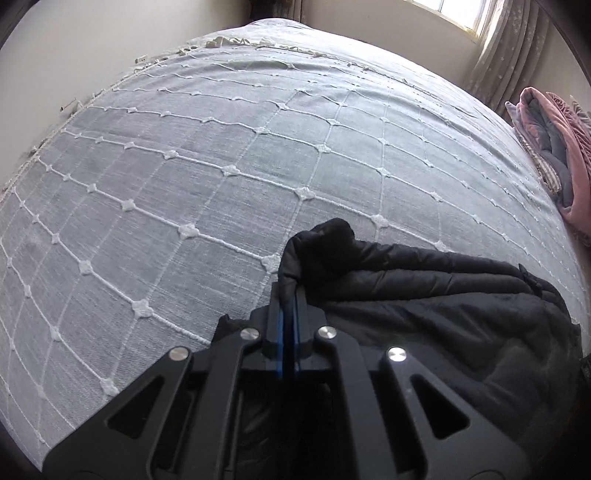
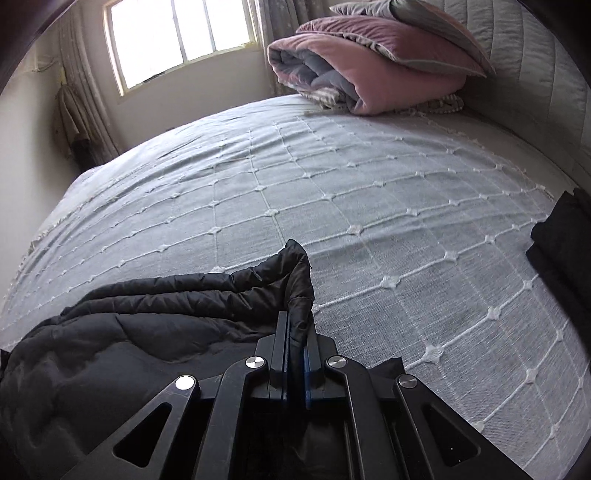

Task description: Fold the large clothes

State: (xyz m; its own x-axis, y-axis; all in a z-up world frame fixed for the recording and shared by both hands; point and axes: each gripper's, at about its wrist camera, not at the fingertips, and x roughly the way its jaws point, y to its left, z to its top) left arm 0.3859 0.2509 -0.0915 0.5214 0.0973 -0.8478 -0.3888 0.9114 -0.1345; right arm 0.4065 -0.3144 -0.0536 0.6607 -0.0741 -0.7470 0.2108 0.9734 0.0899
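A black quilted jacket (image 1: 424,295) lies on the grey bedspread (image 1: 221,147). My left gripper (image 1: 289,291) is shut on a corner of the jacket, which bunches up above the fingertips and spreads to the right. In the right wrist view, my right gripper (image 2: 297,317) is shut on another corner of the same jacket (image 2: 147,314), which spreads to the left over the bedspread (image 2: 369,203). Both held corners are lifted a little above the bed.
A folded pink and grey quilt (image 2: 362,70) with a pillow on top sits at the head of the bed, also seen in the left wrist view (image 1: 557,155). A dark folded garment (image 2: 561,243) lies at the bed's right edge. A window (image 2: 177,33) and curtains stand behind.
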